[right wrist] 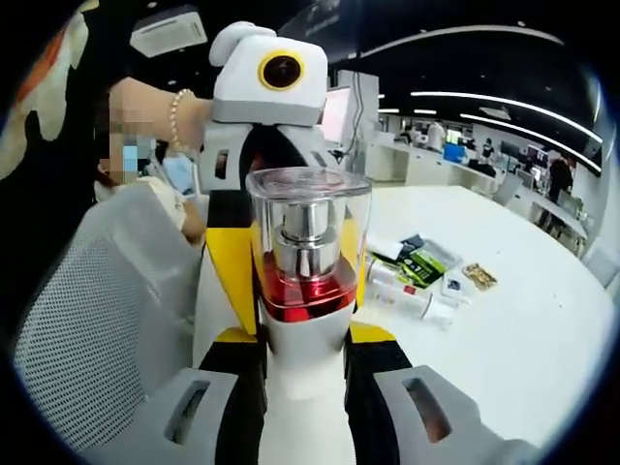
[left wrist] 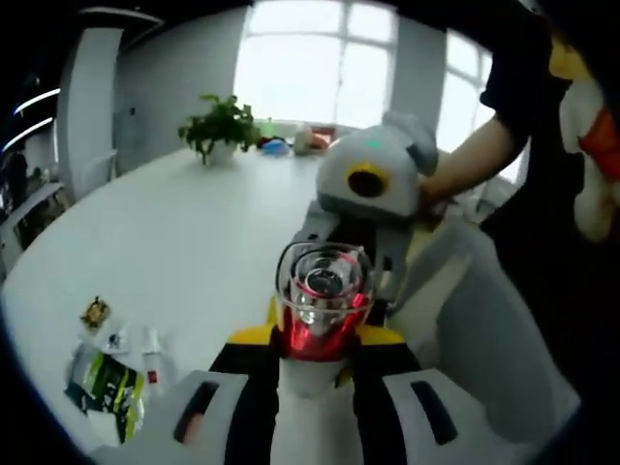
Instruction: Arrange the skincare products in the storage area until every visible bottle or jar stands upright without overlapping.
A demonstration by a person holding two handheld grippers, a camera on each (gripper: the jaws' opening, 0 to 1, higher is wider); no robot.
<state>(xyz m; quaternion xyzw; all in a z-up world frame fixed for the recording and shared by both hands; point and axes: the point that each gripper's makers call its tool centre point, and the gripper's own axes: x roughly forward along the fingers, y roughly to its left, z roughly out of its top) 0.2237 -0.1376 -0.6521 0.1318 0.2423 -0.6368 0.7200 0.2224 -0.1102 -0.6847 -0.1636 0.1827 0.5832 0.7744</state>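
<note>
Both grippers meet on one pump bottle (clear cap, silver collar, red base, white body), held up above the white table; in the left gripper view the left gripper pinches its white lower body, and the right gripper is likewise closed on it in its own view. Sachets and small tubes lie flat on the table, well apart from the bottle; a potted plant stands at the far edge, and a mesh chair sits beside the person's hand.

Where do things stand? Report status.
Left gripper and right gripper both shut on the red bottle, held above the table. Other products lying flat.
</note>
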